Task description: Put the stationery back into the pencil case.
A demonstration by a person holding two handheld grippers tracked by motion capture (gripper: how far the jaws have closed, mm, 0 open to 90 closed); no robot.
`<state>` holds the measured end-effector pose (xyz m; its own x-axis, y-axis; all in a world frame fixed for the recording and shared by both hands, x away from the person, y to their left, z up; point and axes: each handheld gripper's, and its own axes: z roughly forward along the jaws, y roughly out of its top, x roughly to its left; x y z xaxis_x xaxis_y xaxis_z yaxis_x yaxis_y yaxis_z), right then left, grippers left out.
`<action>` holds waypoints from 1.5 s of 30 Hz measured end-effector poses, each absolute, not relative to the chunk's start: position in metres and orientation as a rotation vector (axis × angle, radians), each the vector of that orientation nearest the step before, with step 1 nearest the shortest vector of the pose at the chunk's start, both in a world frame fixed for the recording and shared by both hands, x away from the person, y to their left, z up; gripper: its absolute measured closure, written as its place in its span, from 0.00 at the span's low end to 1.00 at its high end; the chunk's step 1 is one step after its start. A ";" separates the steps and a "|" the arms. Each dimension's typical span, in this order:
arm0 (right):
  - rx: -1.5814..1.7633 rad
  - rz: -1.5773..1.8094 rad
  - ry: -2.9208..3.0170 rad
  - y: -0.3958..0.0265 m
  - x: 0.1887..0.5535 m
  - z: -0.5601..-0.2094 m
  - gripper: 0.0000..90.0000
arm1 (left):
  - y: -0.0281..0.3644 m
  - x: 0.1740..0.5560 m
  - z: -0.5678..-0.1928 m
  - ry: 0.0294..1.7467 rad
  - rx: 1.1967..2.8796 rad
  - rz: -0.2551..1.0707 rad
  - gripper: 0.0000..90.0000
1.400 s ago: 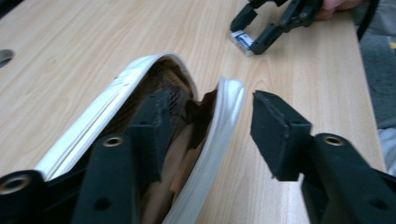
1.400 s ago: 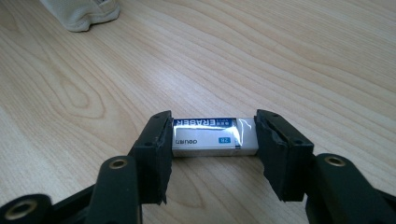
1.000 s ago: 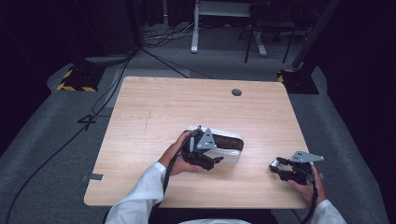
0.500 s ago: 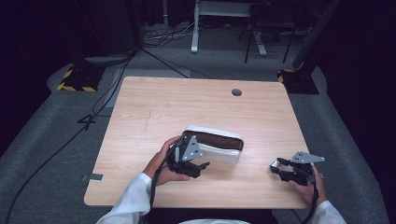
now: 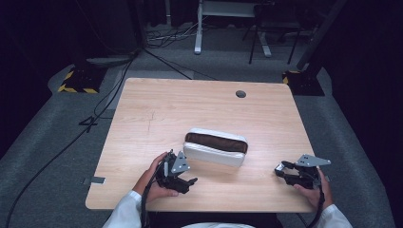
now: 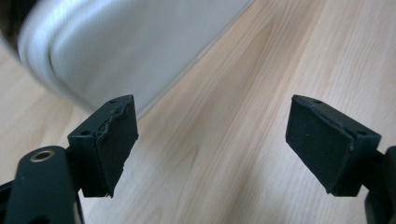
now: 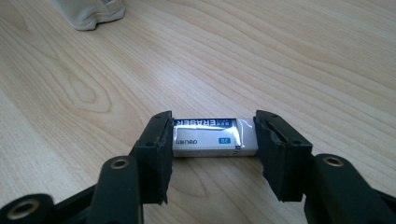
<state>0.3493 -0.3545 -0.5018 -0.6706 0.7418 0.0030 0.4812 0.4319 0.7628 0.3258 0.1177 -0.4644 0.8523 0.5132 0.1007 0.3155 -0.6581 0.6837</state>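
Light: bench [image 5: 157, 109] evenly lit from above, surroundings dark | Shadows: soft, short | Blur: white case [image 6: 135, 42] smeared in left gripper view | Glare: eraser [image 7: 212, 137] wrapper

- In the left gripper view the white pencil case [image 6: 126, 44] is blurred and cut off by the top and left edges; its opening is out of frame.
- In the right gripper view the eraser [image 7: 215, 137] has both ends hidden behind the black pads.
- The case's corner [image 7: 88, 13] is cropped at the top there.
- In the high view the eraser is too small to make out.
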 end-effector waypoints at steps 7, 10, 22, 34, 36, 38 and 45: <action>1.039 1.115 2.360 -0.356 0.349 -0.499 0.54 | 0.135 0.329 -0.490 0.672 2.401 0.371 0.18; 1.051 1.161 2.349 -0.357 0.349 -0.496 0.54 | 0.142 0.330 -0.495 0.709 2.374 0.354 0.18; 0.943 1.292 2.308 -0.344 0.352 -0.458 0.54 | 0.151 0.330 -0.504 0.785 2.270 0.286 0.16; 0.690 1.324 2.330 -0.302 0.358 -0.402 0.54 | 0.151 0.331 -0.504 0.781 2.272 0.289 0.16; 0.639 1.319 2.355 -0.289 0.361 -0.393 0.54 | 0.151 0.331 -0.504 0.778 2.273 0.289 0.16; 0.614 1.320 2.370 -0.282 0.363 -0.389 0.54 | 0.151 0.331 -0.504 0.777 2.274 0.289 0.16; 0.517 1.281 2.439 -0.243 0.376 -0.376 0.54 | 0.151 0.332 -0.504 0.774 2.275 0.287 0.15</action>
